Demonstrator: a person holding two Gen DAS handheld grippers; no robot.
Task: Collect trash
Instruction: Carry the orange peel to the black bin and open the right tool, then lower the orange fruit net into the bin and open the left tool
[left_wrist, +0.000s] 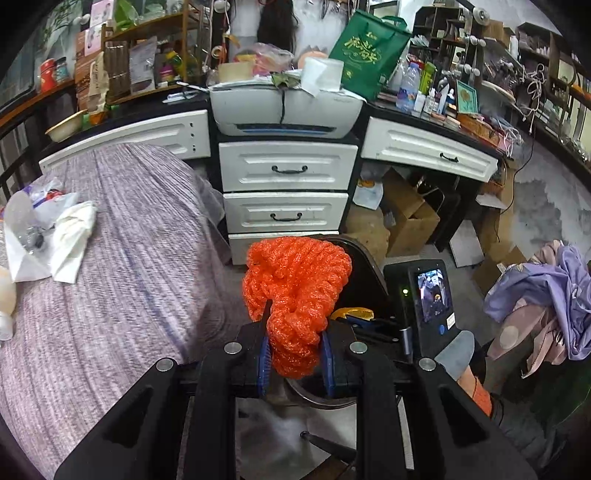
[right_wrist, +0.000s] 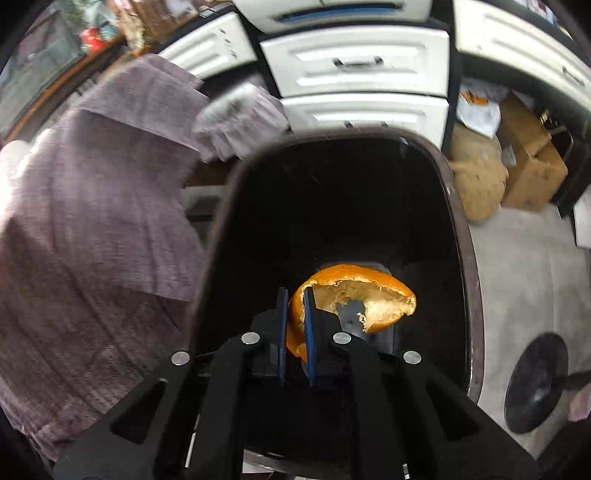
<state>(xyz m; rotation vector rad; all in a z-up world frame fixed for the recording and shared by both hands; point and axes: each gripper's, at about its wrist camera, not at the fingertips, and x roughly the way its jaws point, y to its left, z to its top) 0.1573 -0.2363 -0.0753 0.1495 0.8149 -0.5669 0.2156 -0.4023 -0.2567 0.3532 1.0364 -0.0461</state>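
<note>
Right gripper (right_wrist: 295, 328) clamped on orange peel (right_wrist: 354, 295) over bin (right_wrist: 458, 206): release centred; left gripper (left_wrist: 295, 350) clamped on orange netting (left_wrist: 295, 288), drop next, 2 o'clock.

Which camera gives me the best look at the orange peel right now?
The right wrist view: the orange peel fills the centre, clamped in the right gripper over the dark bin. The left wrist view shows only a sliver behind the orange mesh.

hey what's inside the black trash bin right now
The right gripper holds an orange peel over the black trash bin. Its inside looks dark; whether anything lies at the bottom cannot be seen.
</note>
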